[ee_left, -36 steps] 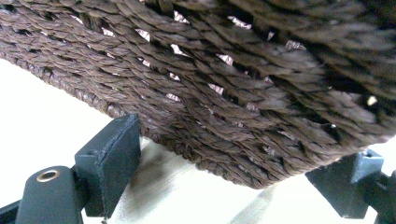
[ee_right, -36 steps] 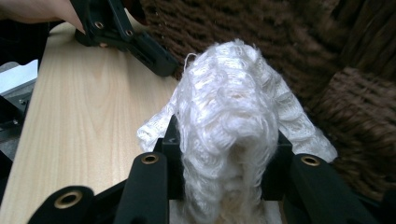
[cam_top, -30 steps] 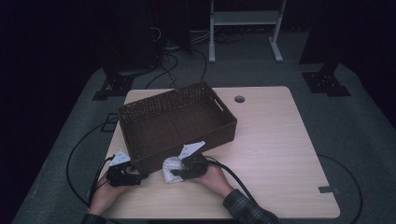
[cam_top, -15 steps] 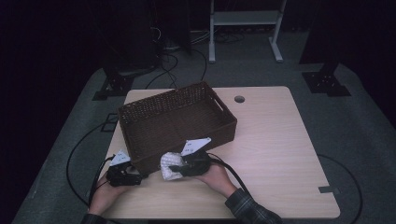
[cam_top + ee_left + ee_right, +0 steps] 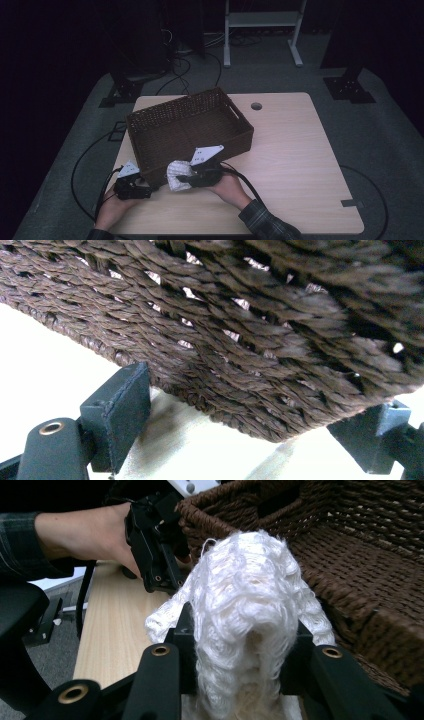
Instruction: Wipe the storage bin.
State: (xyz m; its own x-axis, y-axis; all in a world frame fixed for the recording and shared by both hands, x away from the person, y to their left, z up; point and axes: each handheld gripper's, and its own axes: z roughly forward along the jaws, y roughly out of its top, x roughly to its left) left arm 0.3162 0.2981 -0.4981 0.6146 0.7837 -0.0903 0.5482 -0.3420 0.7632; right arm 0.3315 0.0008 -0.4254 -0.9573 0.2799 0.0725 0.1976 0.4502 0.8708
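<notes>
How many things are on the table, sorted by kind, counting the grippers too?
Woven baskets: 1, the brown basket
White knitted cloths: 1, the cloth
Grippers: 2, left gripper and right gripper
Total: 4

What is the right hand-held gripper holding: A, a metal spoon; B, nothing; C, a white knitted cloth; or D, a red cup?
C: the right hand-held gripper is shut on a white knitted cloth, beside the basket.
</notes>
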